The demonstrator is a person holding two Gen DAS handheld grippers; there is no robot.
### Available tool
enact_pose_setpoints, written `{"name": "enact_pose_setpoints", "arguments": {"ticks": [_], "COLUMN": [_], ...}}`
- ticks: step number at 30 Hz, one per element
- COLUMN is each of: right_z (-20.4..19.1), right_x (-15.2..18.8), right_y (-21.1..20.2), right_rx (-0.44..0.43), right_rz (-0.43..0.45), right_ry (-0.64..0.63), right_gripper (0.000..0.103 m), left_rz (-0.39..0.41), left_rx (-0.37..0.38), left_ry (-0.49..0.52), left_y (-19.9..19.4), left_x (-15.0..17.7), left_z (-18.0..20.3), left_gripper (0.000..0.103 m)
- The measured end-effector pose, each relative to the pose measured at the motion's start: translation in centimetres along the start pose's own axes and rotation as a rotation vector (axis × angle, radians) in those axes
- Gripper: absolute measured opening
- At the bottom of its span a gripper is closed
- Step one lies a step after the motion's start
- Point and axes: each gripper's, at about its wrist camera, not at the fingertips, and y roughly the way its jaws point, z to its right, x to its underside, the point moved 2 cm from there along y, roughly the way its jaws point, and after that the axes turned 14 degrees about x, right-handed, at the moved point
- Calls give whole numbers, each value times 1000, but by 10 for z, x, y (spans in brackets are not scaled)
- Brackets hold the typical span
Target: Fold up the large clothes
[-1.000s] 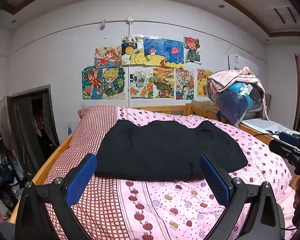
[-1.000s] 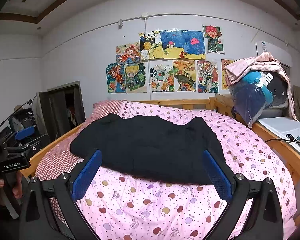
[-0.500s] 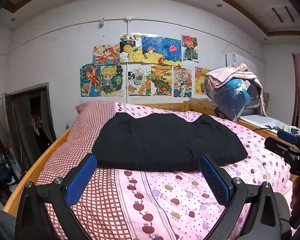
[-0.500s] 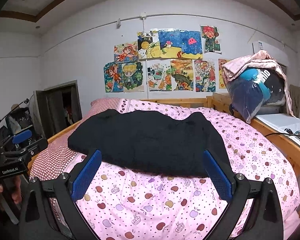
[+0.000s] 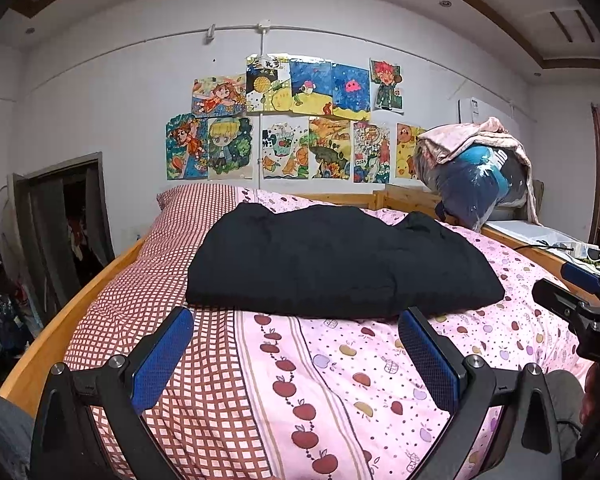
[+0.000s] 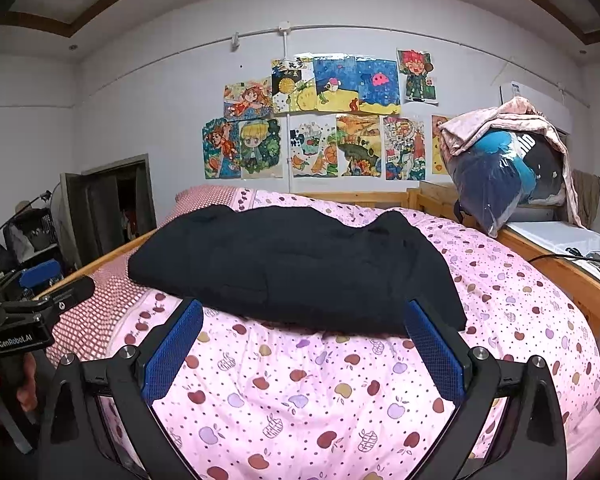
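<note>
Lying across the middle of both views, the black garment [image 5: 332,264] rests flat on the pink apple-print bedspread [image 5: 340,380], its left part over the red-checked fabric [image 5: 172,320] at the left of the frame. It looks already doubled over, though how many layers there are cannot be told.

Both tongs stand wide and hold nothing. The left gripper [image 5: 296,354] hangs at the bottom of its view, short of the garment's near hem; the right gripper [image 6: 304,350] does the same in its own view, its blue pads [image 6: 172,354] just below the dark edge.

The likely trouble comes from the cloth. Black on black hides the layer edges, so a pinch may catch only the top ply, or gather the bedspread with it, and a lift would then drag the cover or open the fold. Grips at uneven spots along the hem would probably skew the next fold. The soft mattress gives under pressure, so a pad may slide off the hem. The two grippers sit near each other and could knock together.
</note>
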Motion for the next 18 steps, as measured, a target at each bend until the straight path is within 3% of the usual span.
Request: {"name": "enact_pose_setpoints", "arguments": {"ticks": [18], "right_z": [8], "right_x": [27], "right_y": [8], "right_rx": [44], "right_rz": [-29], "right_ry": [1], "right_gripper": [99], "left_rz": [-41], "left_rx": [-13], "left_ry": [27], "left_y": [7], "left_x": [24], "left_z": [2], "left_gripper": [103]}}
